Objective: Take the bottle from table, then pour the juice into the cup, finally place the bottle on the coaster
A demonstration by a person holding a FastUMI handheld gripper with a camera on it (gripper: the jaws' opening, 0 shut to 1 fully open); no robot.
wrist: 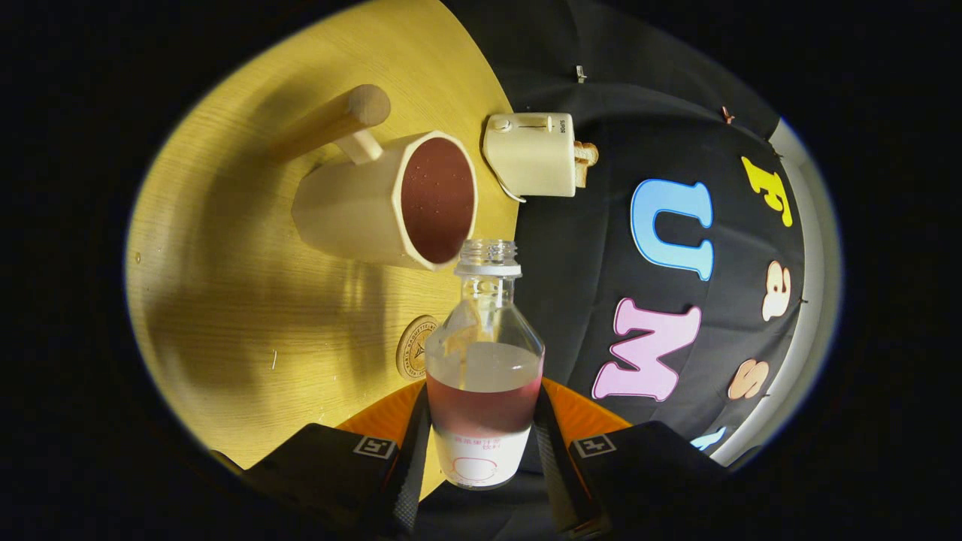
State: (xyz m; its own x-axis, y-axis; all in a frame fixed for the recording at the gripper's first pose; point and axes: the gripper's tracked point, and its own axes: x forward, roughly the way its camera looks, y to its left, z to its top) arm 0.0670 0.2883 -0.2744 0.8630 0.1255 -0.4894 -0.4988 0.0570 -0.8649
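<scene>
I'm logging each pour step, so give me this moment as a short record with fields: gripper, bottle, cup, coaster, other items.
gripper: gripper shut on the bottle, a finger on each side
bottle: clear plastic bottle, uncapped, part full of reddish juice, mouth at the cup's rim
cup: cream faceted cup with wooden handle, holding reddish juice
coaster: round wooden coaster on the wooden table, bare, beside the bottle
other items: cream toaster beyond the cup

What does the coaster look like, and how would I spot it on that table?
Start at the wooden table, where a big cream cup holds reddish juice. Nearer the gripper, whose fingers are shut on a clear bottle, a small disc lies flat beside the bottle's shoulder. That is the coaster: round, thin, tan, with a stamped ring pattern, and partly hidden by the bottle.
</scene>
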